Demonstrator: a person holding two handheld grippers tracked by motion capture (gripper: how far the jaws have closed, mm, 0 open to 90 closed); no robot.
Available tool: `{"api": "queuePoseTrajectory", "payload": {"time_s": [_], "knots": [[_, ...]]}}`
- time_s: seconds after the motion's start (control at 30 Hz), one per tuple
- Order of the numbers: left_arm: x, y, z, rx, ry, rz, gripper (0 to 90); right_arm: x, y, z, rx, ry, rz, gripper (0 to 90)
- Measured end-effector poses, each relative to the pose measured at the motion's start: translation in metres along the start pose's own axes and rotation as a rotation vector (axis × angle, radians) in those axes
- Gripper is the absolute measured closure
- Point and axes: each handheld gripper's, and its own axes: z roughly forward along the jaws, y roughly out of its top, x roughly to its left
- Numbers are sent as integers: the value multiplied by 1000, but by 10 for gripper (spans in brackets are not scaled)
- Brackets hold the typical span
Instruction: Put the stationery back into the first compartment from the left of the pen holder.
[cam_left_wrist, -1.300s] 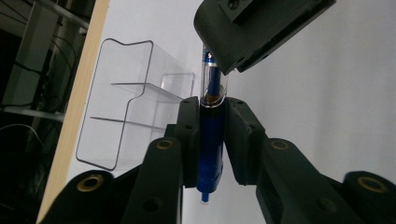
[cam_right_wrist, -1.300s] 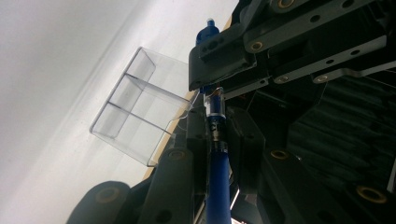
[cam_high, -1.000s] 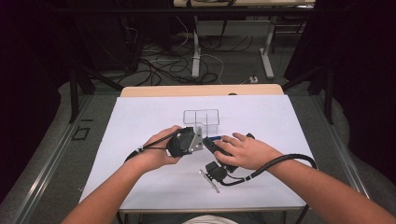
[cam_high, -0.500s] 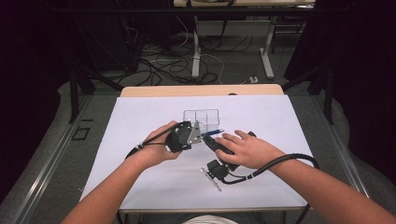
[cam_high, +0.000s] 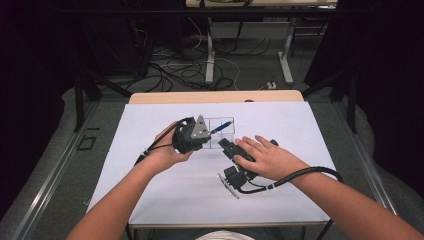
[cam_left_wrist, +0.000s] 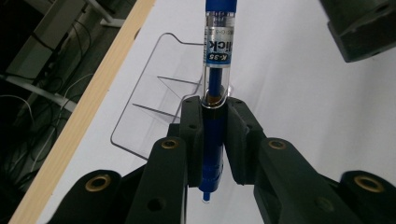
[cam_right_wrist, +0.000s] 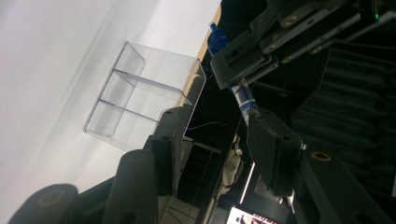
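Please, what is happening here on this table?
A person works at a white table with tongs in each hand. The left tongs are shut on a blue pen, above a clear divided box. The right tongs have just been opening; the pen's tip is at one jaw, not clamped.

- The blue pen (cam_left_wrist: 215, 70) bears a label on its clear barrel, seen in the left gripper view: "K-35" in white on a blue band.
- Above it, large dark letters read "lick", cut off by the barrel's curve.
- The smaller print beside these is too fine to read.
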Motion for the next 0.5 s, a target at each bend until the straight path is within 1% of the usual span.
{"api": "queuePoseTrajectory", "payload": {"time_s": [0.03,0.1,0.13,0.17,0.23,0.27,0.3,0.33,0.37,0.4,0.43,0.47,0.5], "knots": [[2,0,-1,-4,4,-10,782,0,-1,-1,5,3,16,533],[4,0,-2,-20,1,-44,781,-1,-2,-1,6,0,51,525],[6,-1,-1,-36,3,-55,781,-2,-3,-2,8,-2,70,522],[7,0,-2,-40,8,-75,782,-2,-3,-2,7,3,87,516],[11,0,-3,-62,8,-114,781,-4,-5,-1,25,14,145,505],[12,0,-3,-81,4,-138,782,-5,-7,-1,25,24,176,505],[13,0,-4,-93,2,-162,781,-5,-9,-2,30,20,255,504],[15,0,-4,-108,0,-177,781,-5,-9,-2,30,20,255,504],[16,0,-3,-122,-5,-189,781,-6,-11,-1,24,8,285,497],[17,0,-3,-128,-5,-199,782,-7,-13,-1,21,6,327,477],[18,1,-3,-143,-6,-220,782,-9,-16,-1,31,17,432,473],[19,1,-2,-147,-3,-228,782,-13,-17,-5,79,89,467,480],[20,0,-2,-161,-5,-243,782,-13,-17,-5,79,89,467,480]]}}
